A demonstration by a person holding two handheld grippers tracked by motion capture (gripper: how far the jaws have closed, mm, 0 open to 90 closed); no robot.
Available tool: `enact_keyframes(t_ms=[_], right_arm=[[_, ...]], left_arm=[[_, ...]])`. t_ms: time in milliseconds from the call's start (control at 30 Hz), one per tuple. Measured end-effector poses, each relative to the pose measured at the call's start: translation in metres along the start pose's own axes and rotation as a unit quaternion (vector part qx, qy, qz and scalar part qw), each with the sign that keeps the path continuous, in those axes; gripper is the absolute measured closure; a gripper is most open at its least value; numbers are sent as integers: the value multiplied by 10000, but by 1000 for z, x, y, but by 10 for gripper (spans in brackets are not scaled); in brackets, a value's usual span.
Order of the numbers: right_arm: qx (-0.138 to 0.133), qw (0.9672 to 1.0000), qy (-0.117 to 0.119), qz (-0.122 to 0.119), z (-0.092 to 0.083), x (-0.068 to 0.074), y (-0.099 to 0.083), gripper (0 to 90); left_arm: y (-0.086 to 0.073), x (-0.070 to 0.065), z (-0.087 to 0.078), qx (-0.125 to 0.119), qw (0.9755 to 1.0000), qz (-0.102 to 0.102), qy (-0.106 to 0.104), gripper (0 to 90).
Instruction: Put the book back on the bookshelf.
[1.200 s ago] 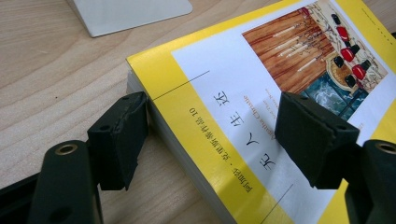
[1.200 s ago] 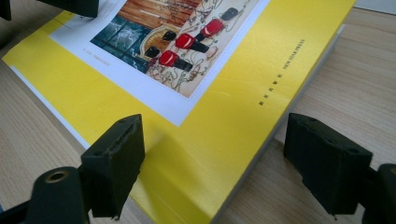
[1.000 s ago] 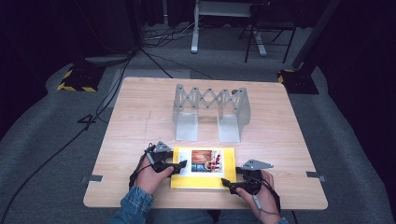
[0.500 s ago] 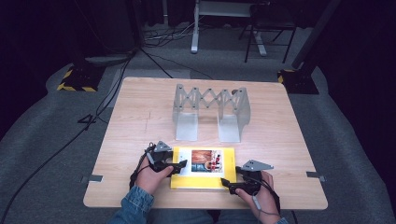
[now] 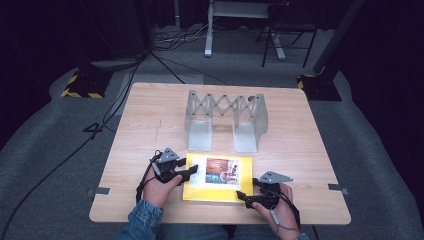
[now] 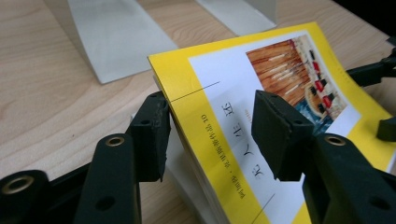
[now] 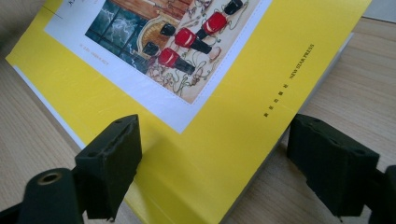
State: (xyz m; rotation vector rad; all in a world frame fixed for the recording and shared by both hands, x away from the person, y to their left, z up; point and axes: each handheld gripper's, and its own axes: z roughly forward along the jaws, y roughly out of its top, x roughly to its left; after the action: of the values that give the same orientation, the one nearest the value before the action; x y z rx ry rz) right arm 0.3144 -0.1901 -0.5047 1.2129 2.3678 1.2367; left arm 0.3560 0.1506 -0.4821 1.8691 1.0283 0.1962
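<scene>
A yellow book (image 5: 220, 176) with a white panel and a picture on its cover lies near the table's front edge. My left gripper (image 5: 192, 171) reaches in from the left, and its jaws have just been closing with the book's edge (image 6: 201, 140) between them. One pad (image 6: 152, 133) sits against the page side, while the other pad (image 6: 275, 135) stands over the cover with a gap. My right gripper (image 5: 242, 196) is open at the book's front right corner (image 7: 201, 186). One of its pads (image 7: 112, 163) is over the cover and the other (image 7: 329, 161) is beside the page edge.
A grey metal folding rack (image 5: 225, 117) with two flat feet stands behind the book at the middle of the wooden table (image 5: 150, 125). Dark floor, cables and stands surround the table.
My left gripper's jaws stand a little narrower around the book's left edge. Both hands stay where they were, and the book has not shifted.
</scene>
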Motion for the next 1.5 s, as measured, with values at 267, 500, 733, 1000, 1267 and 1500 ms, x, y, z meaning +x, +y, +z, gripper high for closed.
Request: enact_keyframes(t_ms=[267, 500, 733, 1000, 1267, 1500], right_arm=[[-24, 10000, -12, 10, 0, 0, 0, 175], [-30, 10000, -4, -7, 0, 0, 0, 175], [-32, 10000, -15, 17, 0, 0, -1, 172], [-213, 9987, -305, -340, -13, 1, 3, 220], [-712, 9911, -753, -830, -38, 14, 10, 231], [-550, 9760, -859, -1926, -31, 41, 13, 225]], left_arm=[[5, -8, -6, -261, 9992, 77, -289, 587], [7, -9, -10, -317, 9988, 190, -321, 827], [17, -23, -19, -107, 9980, 551, -292, 856], [30, -28, -28, -116, 9967, 592, -539, 858], [41, -35, -34, -142, 9956, 622, -686, 858], [53, -44, -40, -143, 9942, 707, -803, 858]])
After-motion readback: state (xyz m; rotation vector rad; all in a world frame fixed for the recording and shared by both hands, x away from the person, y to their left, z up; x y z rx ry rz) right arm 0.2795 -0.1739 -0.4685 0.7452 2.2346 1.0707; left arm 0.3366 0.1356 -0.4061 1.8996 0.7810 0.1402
